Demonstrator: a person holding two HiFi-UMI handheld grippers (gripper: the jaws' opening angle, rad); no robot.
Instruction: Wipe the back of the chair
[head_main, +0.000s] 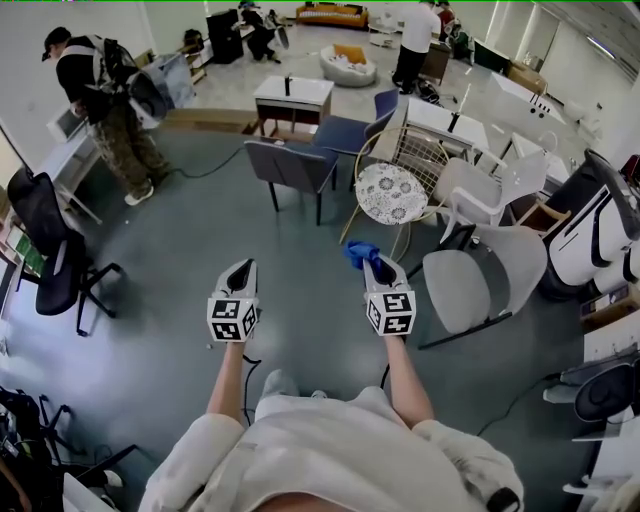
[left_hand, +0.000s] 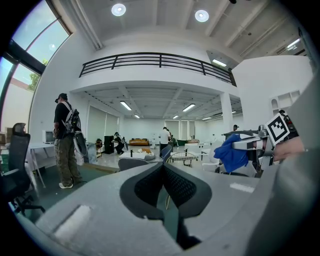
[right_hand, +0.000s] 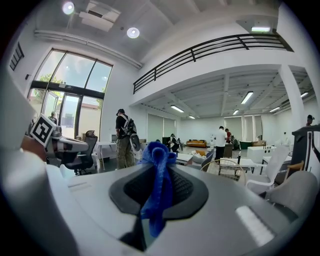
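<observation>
Both grippers are held side by side above the grey floor, well short of the chairs. A blue cloth is bunched in my right gripper, which is shut on it, with a fold sticking up past the tips. My left gripper is shut with nothing in it. The left gripper view shows the cloth off to its right. Ahead stand a dark grey chair with its back facing me, a wire chair with a round patterned seat, and a white plastic chair.
A black office chair stands at the left. A person with a backpack stands far left, and others are farther back. More white chairs crowd the right side. Tables sit behind the chairs.
</observation>
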